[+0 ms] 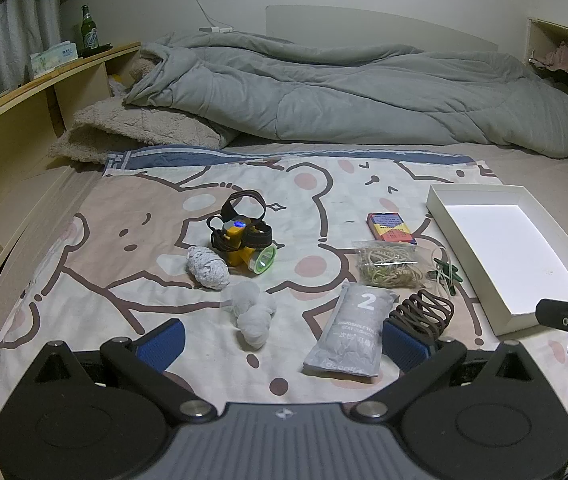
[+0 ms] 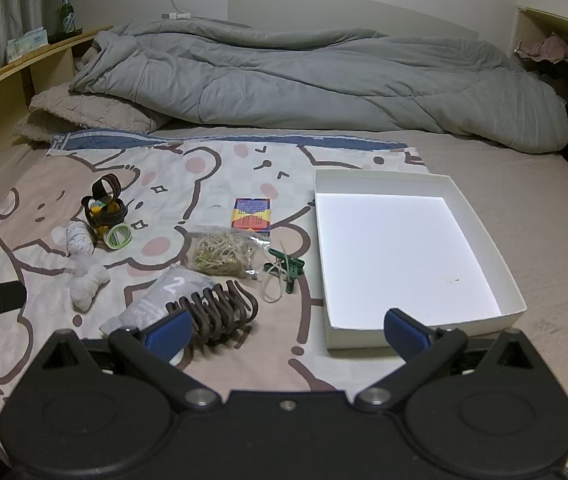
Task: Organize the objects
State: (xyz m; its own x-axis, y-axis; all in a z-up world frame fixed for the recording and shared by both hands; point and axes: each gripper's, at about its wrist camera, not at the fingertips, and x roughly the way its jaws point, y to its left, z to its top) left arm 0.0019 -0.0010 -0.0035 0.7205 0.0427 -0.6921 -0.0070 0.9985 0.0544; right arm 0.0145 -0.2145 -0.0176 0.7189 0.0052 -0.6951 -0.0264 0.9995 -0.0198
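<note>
- The left gripper (image 1: pixel 284 342) is seen low in its own wrist view, jaws spread wide, blue fingers (image 1: pixel 166 338) gripping nothing.
- The right gripper (image 2: pixel 286 332) is likewise held wide apart at bottom centre, its blue pads (image 2: pixel 404 330) bare.

A headlamp (image 1: pixel 244 240), gauze rolls (image 1: pixel 253 316), rubber bands (image 1: pixel 389 266), a card box (image 1: pixel 391 229) and a packet (image 1: pixel 350 330) are spread mid-bed beside an open white box (image 2: pixel 404 254).

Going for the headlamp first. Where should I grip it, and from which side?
Grip the yellow body of the headlamp from above, fingers across its narrow width. It is the only rigid part; the dark straps loop loosely behind. Come with the left gripper, which is open and nearer, clear of the white bundle beside it.
</note>
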